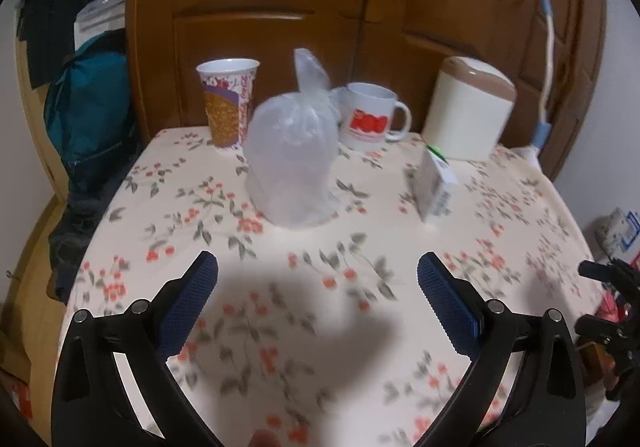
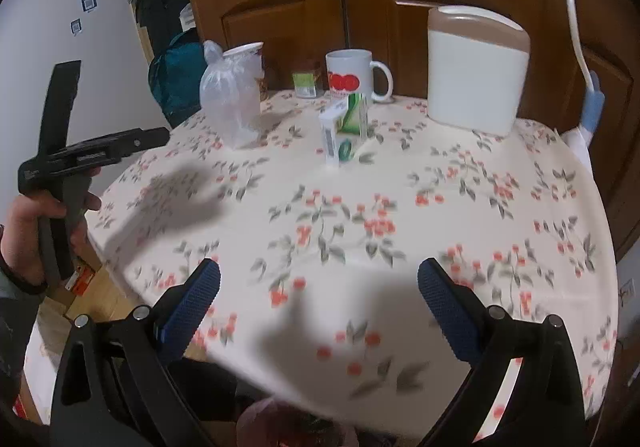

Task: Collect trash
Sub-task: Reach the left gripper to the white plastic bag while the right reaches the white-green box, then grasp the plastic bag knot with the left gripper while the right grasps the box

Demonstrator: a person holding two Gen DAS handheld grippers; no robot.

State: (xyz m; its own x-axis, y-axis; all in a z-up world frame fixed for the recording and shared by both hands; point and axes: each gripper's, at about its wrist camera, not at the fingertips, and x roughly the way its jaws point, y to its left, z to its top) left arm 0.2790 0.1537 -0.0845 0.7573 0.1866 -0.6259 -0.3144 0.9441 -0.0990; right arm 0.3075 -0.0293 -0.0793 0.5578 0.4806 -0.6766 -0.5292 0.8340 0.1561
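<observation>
Both tools hovered over the near edge of the table (image 1: 520, 207), nothing grasped; I judged this the approach step, before any pick. The left hand-held gripper (image 1: 318, 279) stood spread wide and empty, and the right hand-held gripper (image 2: 319, 281) likewise, jaws well apart. Candidate trash, by my reading: a knotted clear plastic bag (image 1: 292, 163) at 12 o'clock from the left tool, and a small white-and-green carton (image 2: 345, 127) at 12 o'clock from the right tool, standing upright, apart from the bag. Behind them along the far edge stood a printed paper cup (image 1: 229, 105), a white mug (image 1: 370, 117), and a cream bin with a brown lid (image 2: 476, 67) at about 1 o'clock in the right view; I took that bin for the likely receptacle, unconfirmed. A small green-labelled jar (image 2: 307, 81) sat beside the mug. Next move, as I judged: advance one tool to its item, straddle it, close gently since bag and carton both look light and crushable. Writing: the mug bore large red figures, possibly "100" or "500", too blurred to settle; cup script and carton print unreadable.
</observation>
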